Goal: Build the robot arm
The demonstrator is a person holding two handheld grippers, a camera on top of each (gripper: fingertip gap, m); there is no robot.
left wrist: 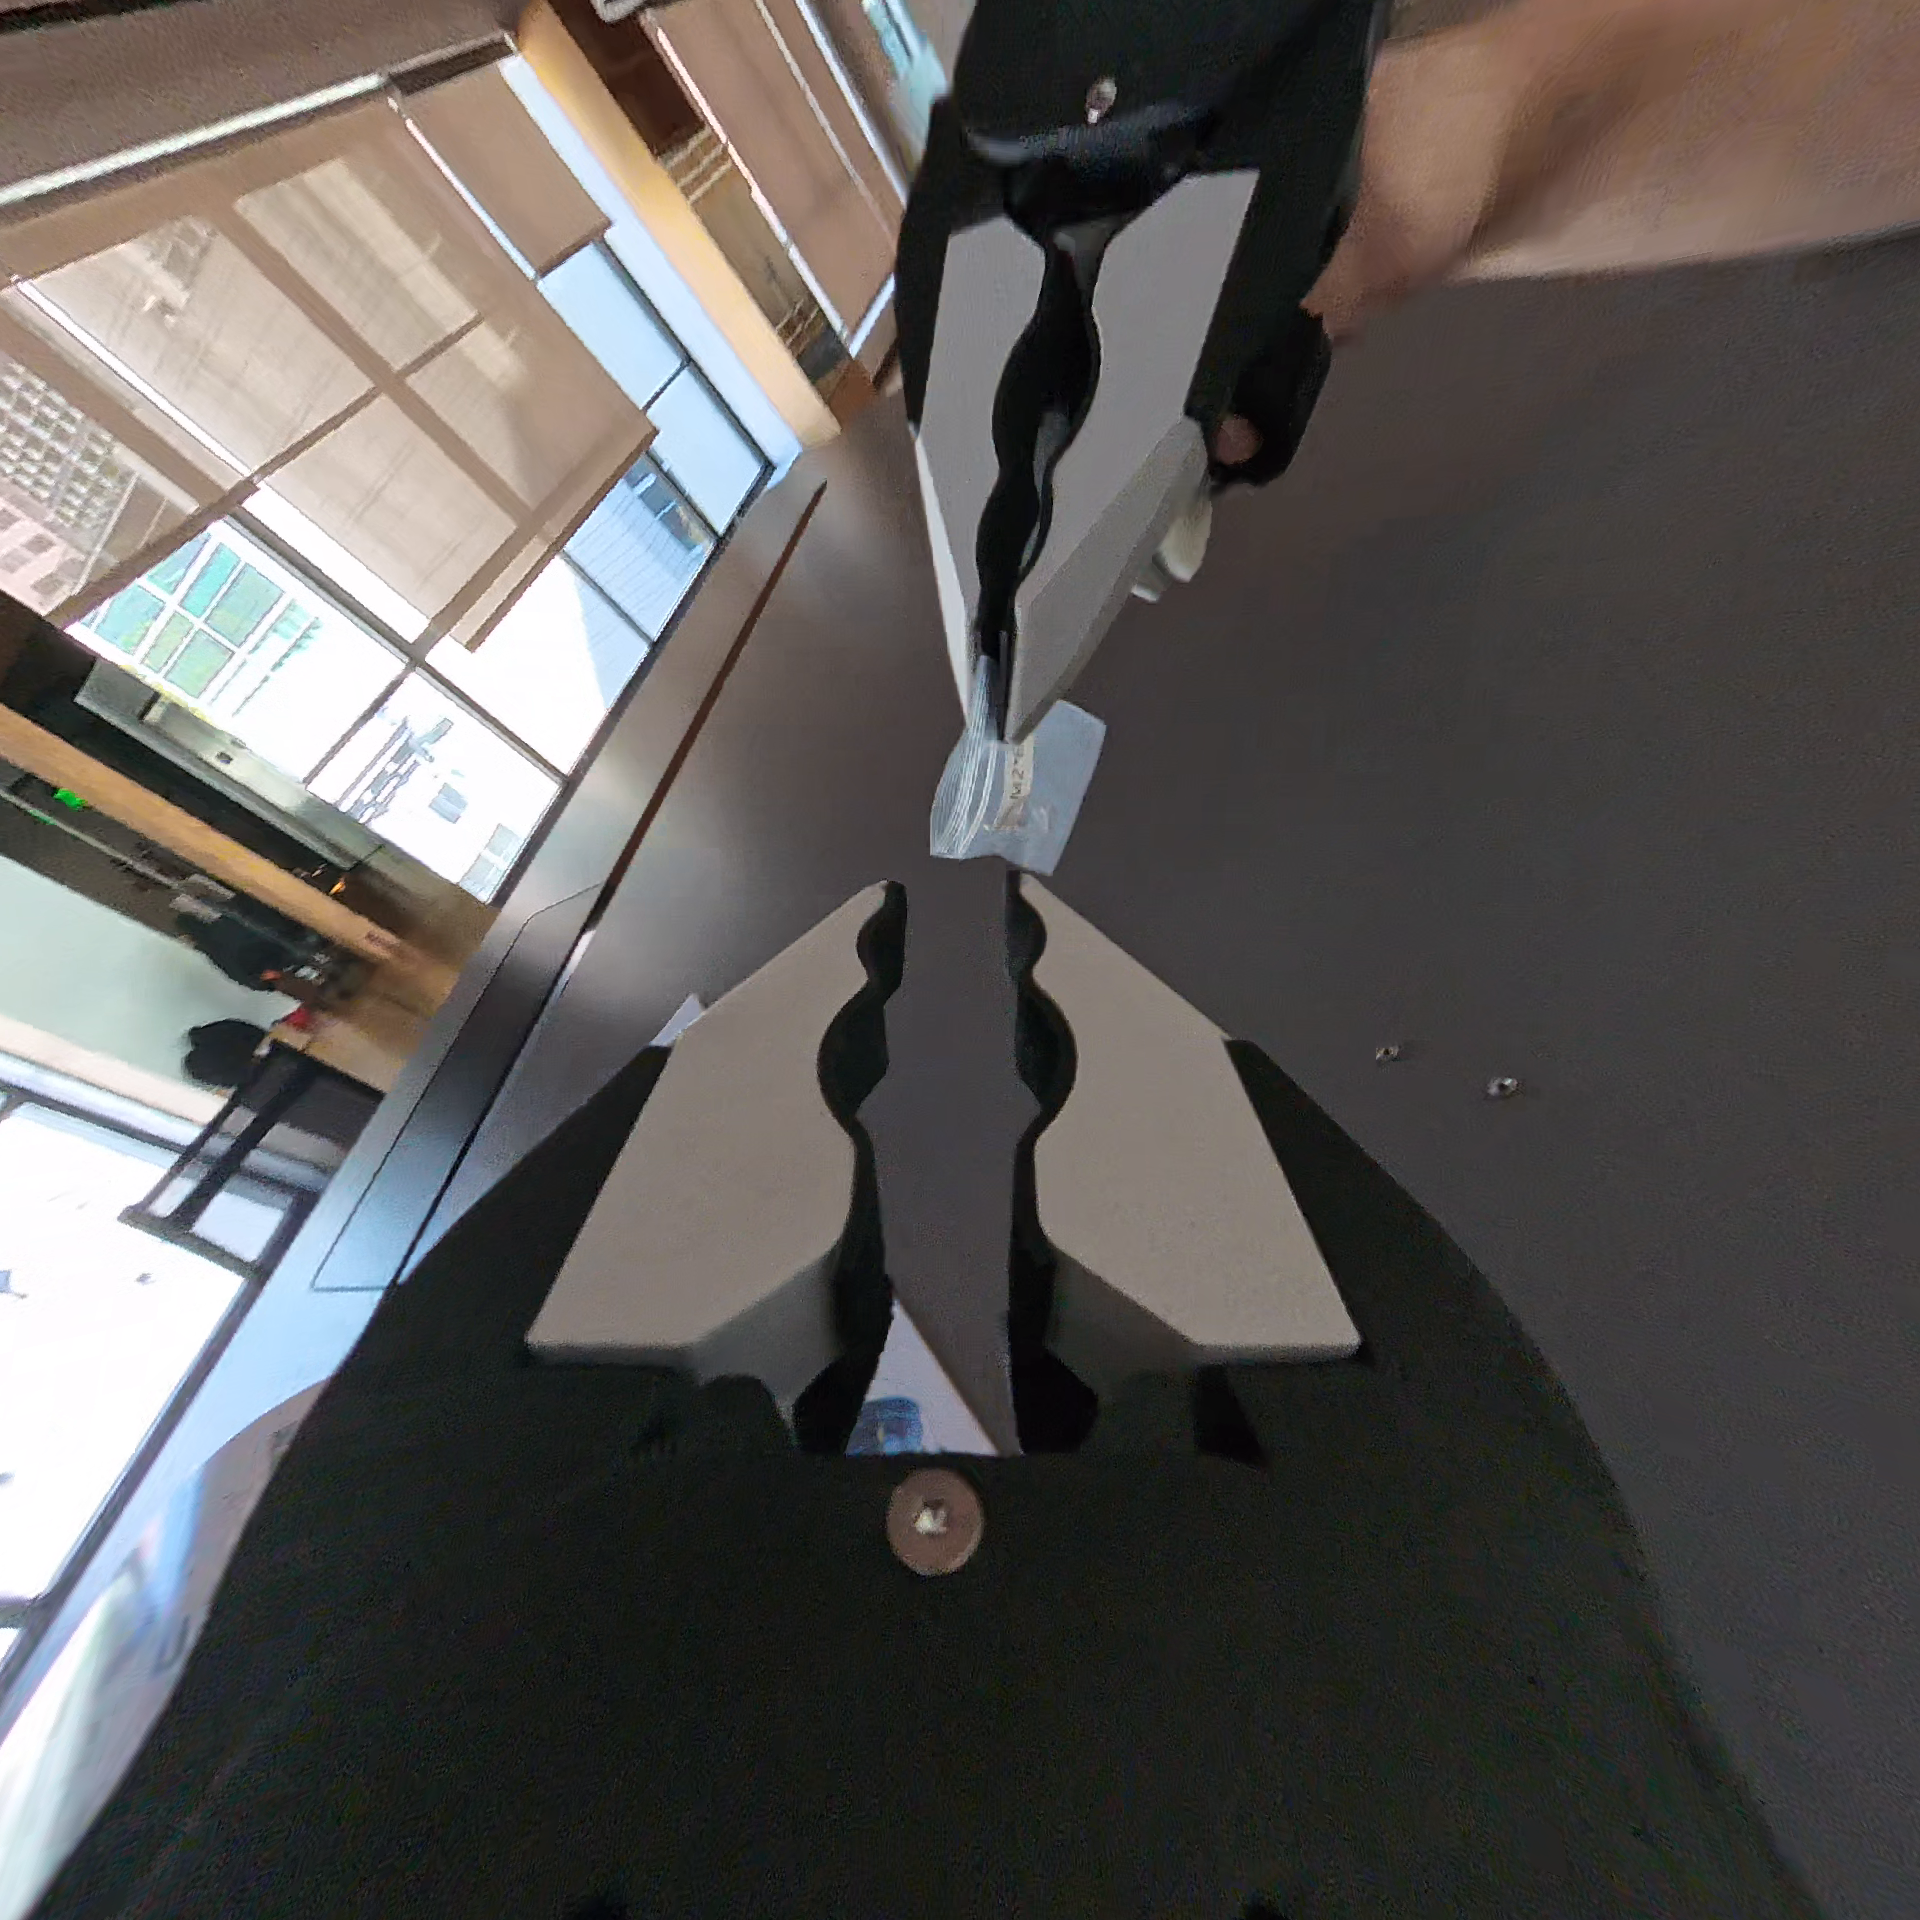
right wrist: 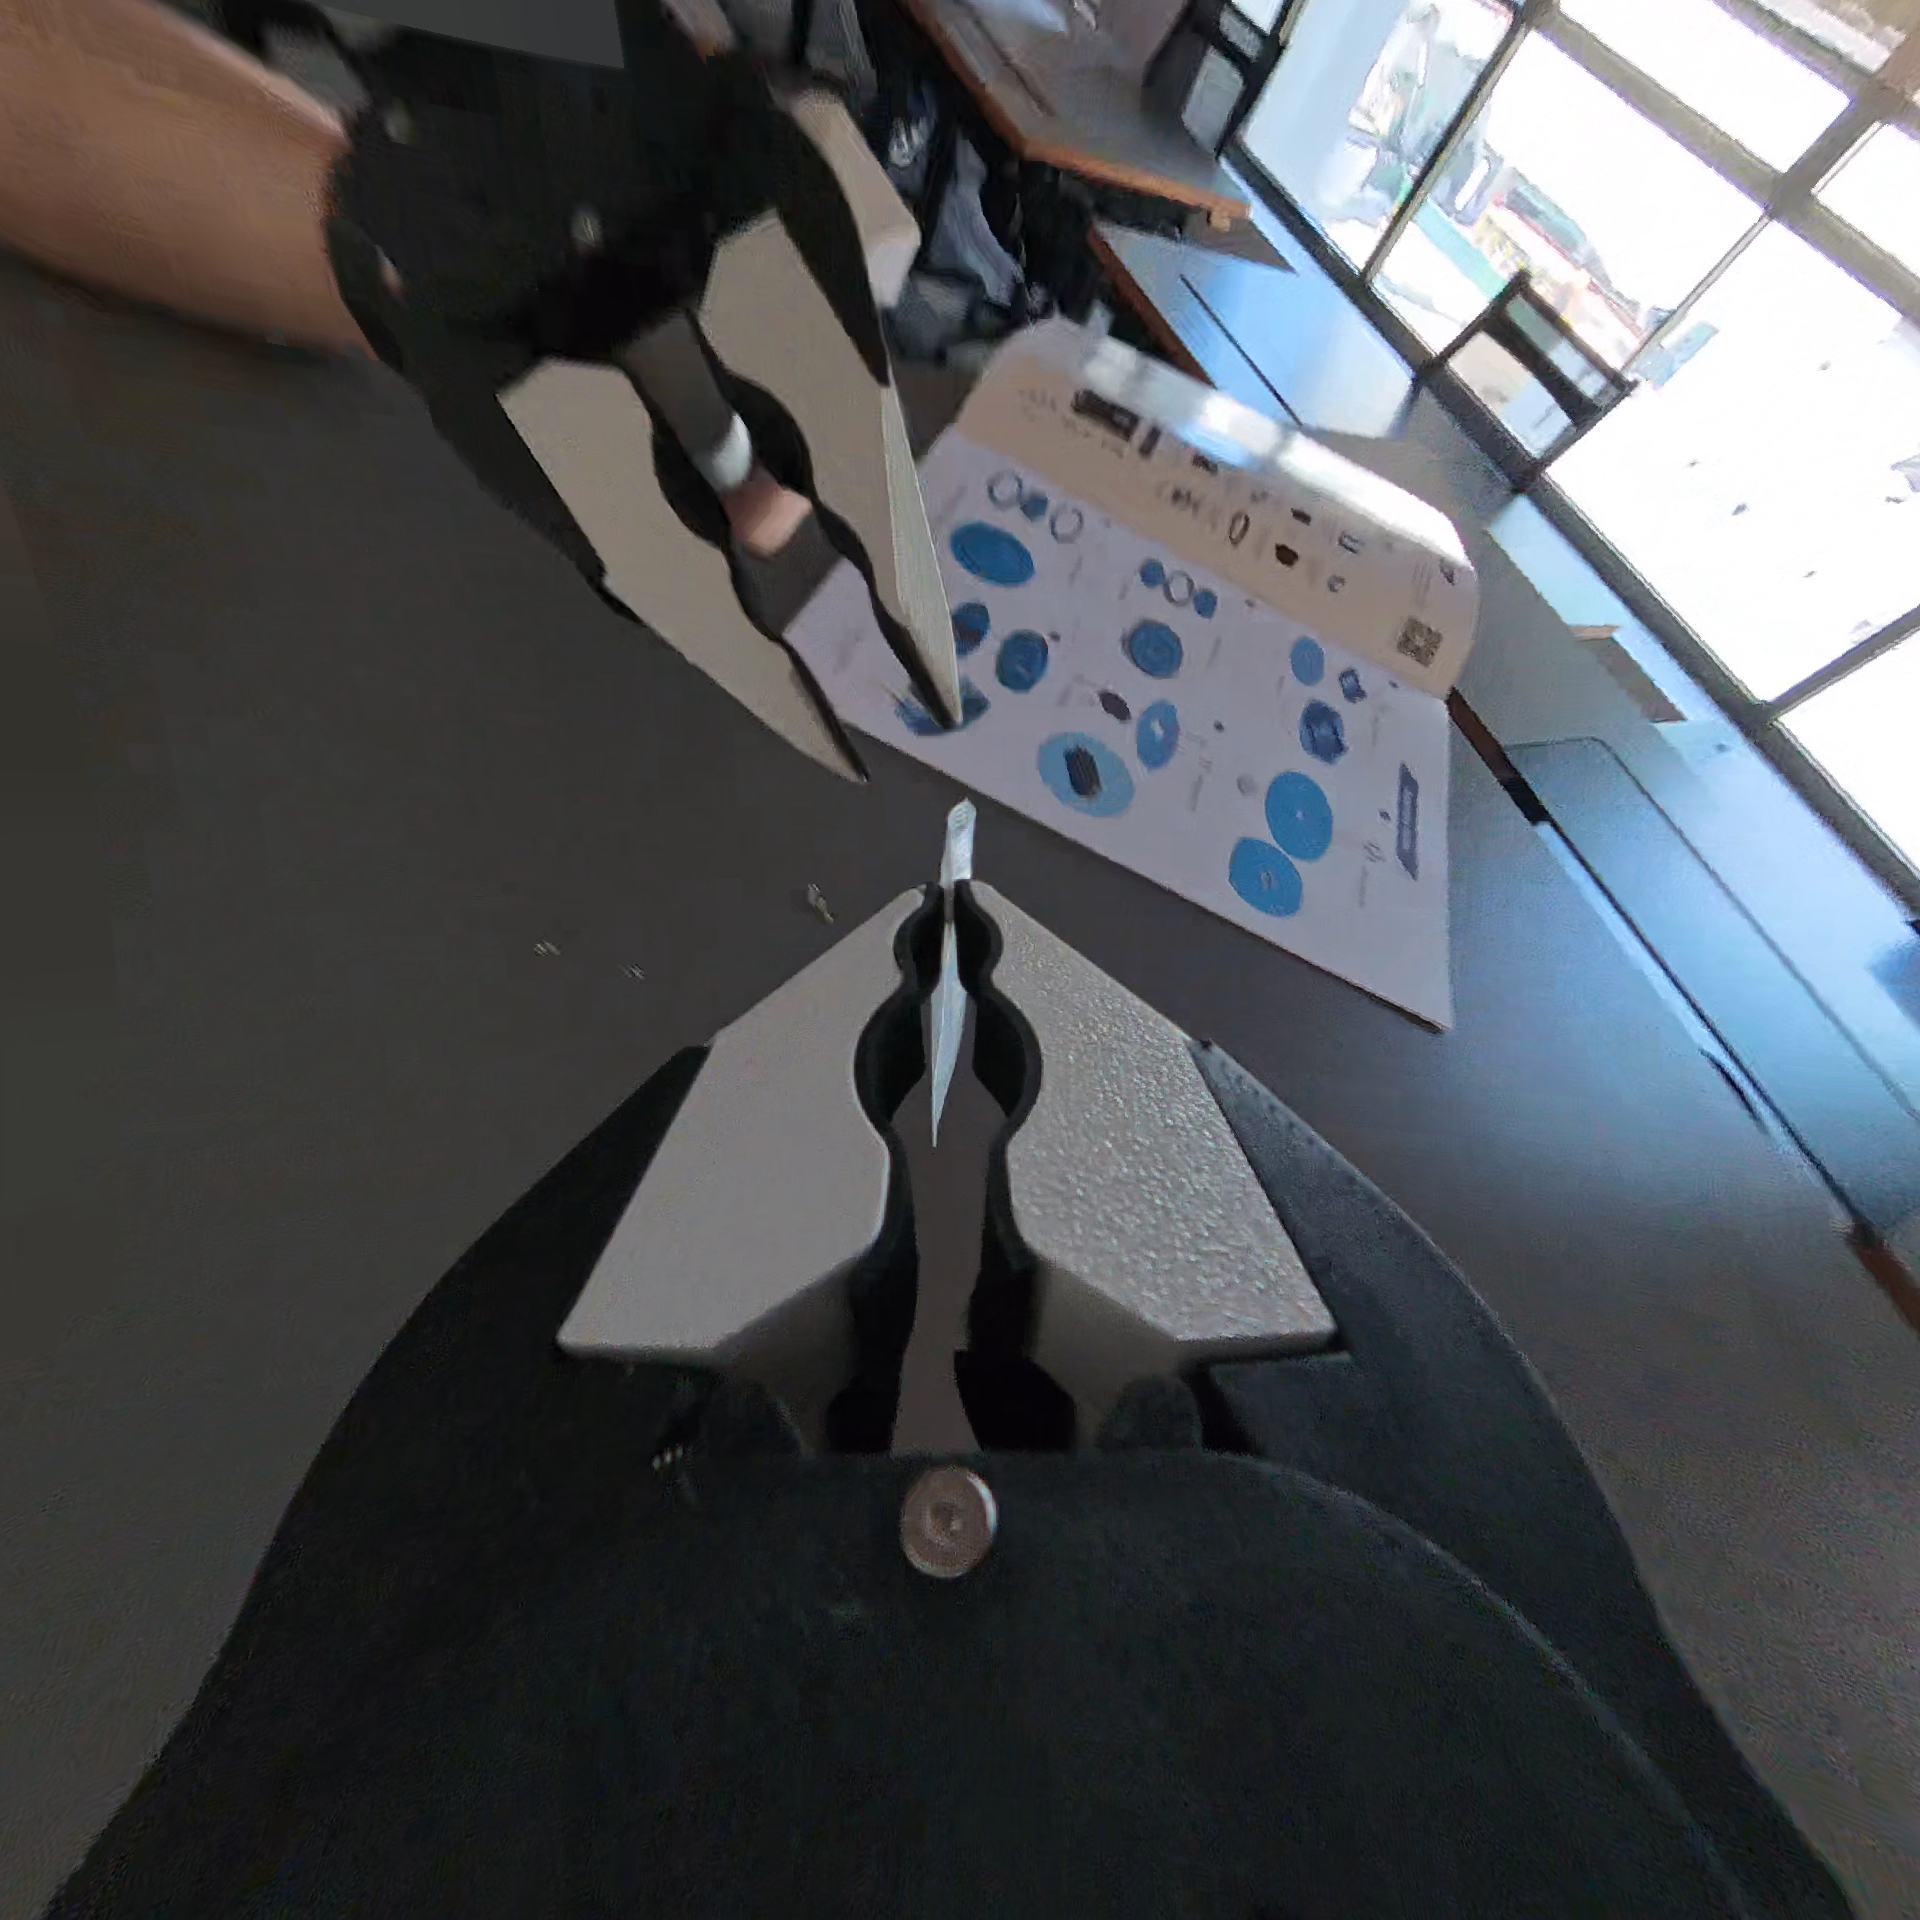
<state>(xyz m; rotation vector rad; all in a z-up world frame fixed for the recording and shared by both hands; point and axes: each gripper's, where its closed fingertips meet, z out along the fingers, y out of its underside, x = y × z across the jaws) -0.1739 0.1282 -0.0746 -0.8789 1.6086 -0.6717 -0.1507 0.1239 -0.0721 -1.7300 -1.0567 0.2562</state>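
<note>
My right gripper [right wrist: 948, 896] is shut on a small clear plastic zip bag [right wrist: 958, 847], seen edge-on between its tips. In the left wrist view the same gripper [left wrist: 1000, 712] comes down from above, and the bag [left wrist: 1013, 795] hangs from its tips over the dark table [left wrist: 1507, 675]. My left gripper [left wrist: 956, 891] is open and empty, its tips just short of the bag's lower edge. In the right wrist view it [right wrist: 906, 746] points toward my right gripper from the upper left, jaws a little apart.
A few small metal nuts [left wrist: 1385, 1052] [right wrist: 819, 902] lie loose on the table. A white printed sheet with blue circles [right wrist: 1195, 748] and a folded box behind it [right wrist: 1247, 488] lie at the right. The table edge [left wrist: 665, 748] and windows are beyond. The grippers are tip to tip, or close to it.
</note>
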